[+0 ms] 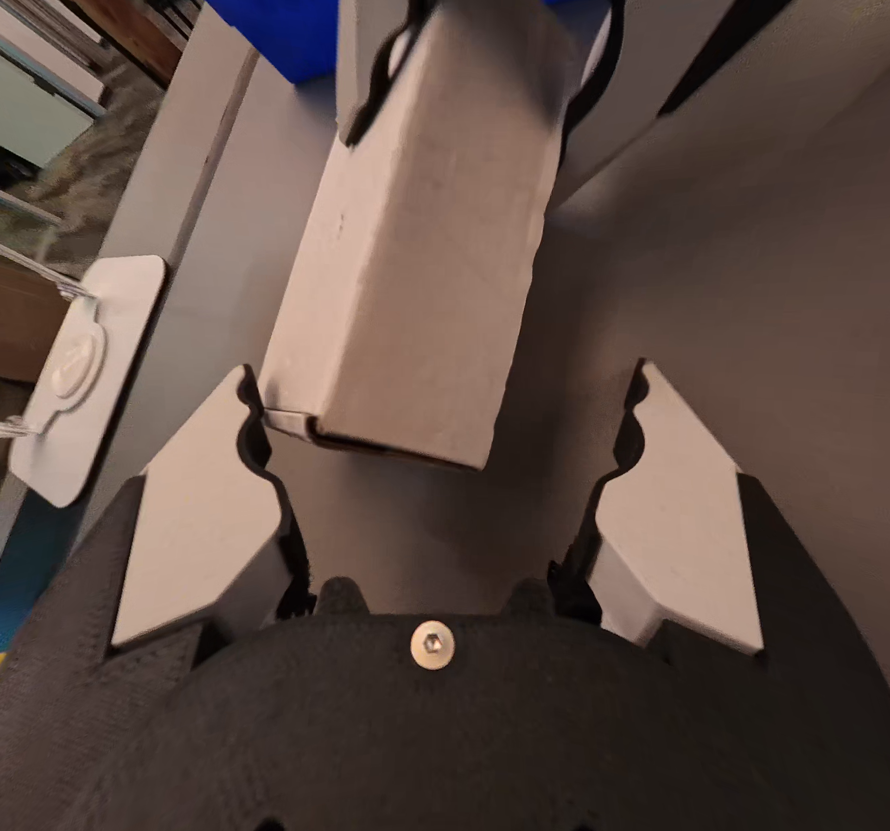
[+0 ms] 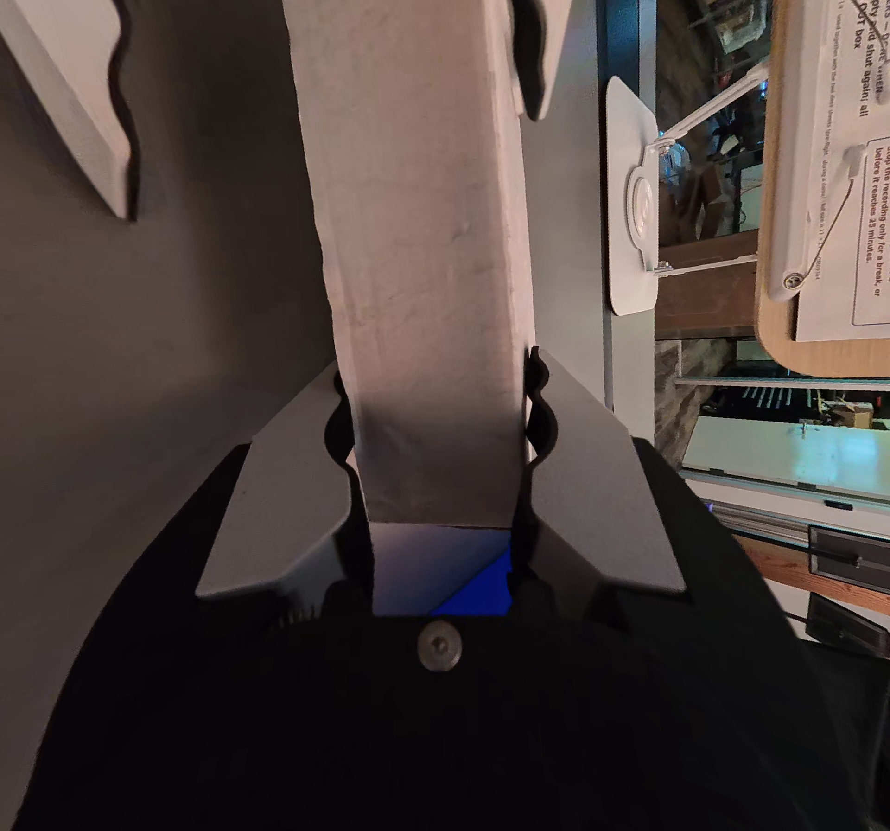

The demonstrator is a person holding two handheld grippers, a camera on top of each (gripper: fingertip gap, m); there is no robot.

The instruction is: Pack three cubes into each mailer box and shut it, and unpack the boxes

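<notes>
The mailer box (image 2: 414, 210) is plain white cardboard, matt and a bit scuffed, with faint creases up its long face. The right gripper (image 2: 436, 427) pinching it has a grainy black printed-plastic body, smooth pale grey finger (image 2: 284, 504) plates, dull black rubbery wavy pads, and one shiny metal screw (image 2: 439, 649) at its base. The counter (image 1: 698, 302) ahead of the left gripper (image 1: 445, 427) is smooth matt grey. Beyond the box, glossy blue plastic bin (image 1: 269, 3).
</notes>
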